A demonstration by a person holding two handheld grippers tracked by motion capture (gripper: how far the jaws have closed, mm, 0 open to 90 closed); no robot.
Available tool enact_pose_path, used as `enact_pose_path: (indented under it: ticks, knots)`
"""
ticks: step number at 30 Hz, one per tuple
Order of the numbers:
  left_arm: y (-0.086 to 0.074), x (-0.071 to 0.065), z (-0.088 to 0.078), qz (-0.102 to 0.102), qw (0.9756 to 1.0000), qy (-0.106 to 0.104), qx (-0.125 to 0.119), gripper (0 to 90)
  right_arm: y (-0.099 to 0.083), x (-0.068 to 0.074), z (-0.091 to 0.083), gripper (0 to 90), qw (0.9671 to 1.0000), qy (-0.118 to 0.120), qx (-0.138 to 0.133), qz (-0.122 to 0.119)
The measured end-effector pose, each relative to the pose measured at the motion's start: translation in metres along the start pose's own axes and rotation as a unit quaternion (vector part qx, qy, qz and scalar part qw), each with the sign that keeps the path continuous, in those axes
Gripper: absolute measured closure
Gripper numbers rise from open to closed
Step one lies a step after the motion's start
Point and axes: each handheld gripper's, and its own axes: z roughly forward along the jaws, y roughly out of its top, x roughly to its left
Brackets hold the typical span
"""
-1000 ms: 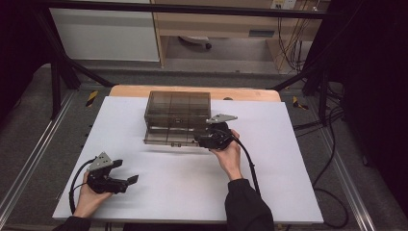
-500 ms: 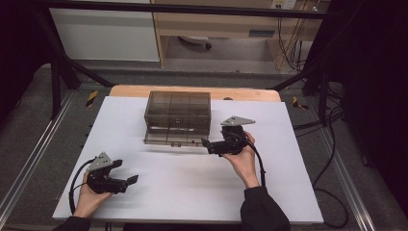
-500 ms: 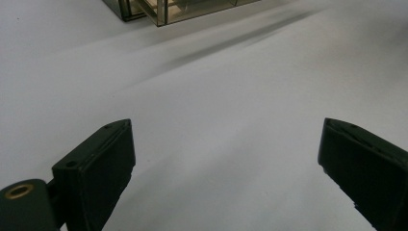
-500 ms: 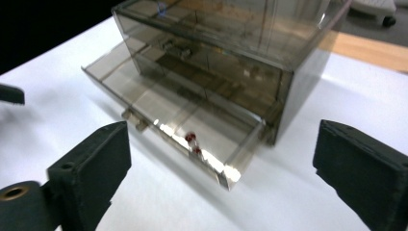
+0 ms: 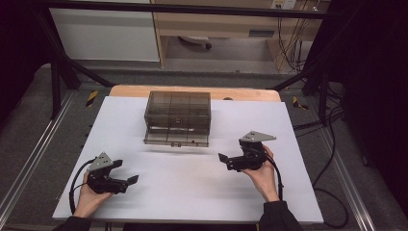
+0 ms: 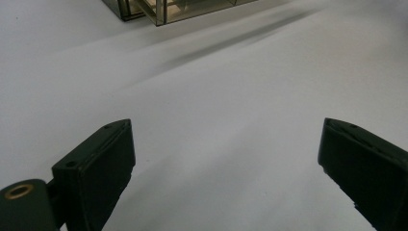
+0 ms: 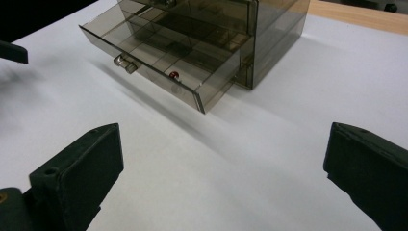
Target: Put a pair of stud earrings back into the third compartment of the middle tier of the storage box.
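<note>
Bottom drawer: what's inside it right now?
The drawer stands pulled out, and one small red bead lies near its front wall by the knob. Its rear compartments sit under the cabinet, too murky to read.

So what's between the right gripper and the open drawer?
Nothing: bare white table runs from the right gripper to the drawer, seen in the right gripper view.

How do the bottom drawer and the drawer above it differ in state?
The bottom drawer is pulled out of the cabinet; the upper drawer sits pushed in. The bottom drawer shows a small red thing at its front wall; the upper drawer's contents are unclear. Both are smoky transparent plastic.
</note>
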Motion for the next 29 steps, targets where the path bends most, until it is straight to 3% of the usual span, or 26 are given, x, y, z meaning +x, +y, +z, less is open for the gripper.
enact_pose_path:
  ticks: [4,16,29]
  knots:
    - [0.000,0.000,0.000,-0.001,1.0000,-0.001,-0.001,5.5,-0.017,-0.007,-0.007,0.4,1.0000,0.004,0.000,0.006]
    - [0.000,-0.001,0.002,0.004,1.0000,-0.001,0.004,5.5,-0.064,-0.031,-0.037,0.3,0.9996,-0.016,0.018,0.013]
    - [-0.001,-0.003,0.003,0.010,0.9999,-0.002,0.010,5.5,-0.087,-0.046,-0.058,0.3,0.9992,-0.028,0.017,0.021]
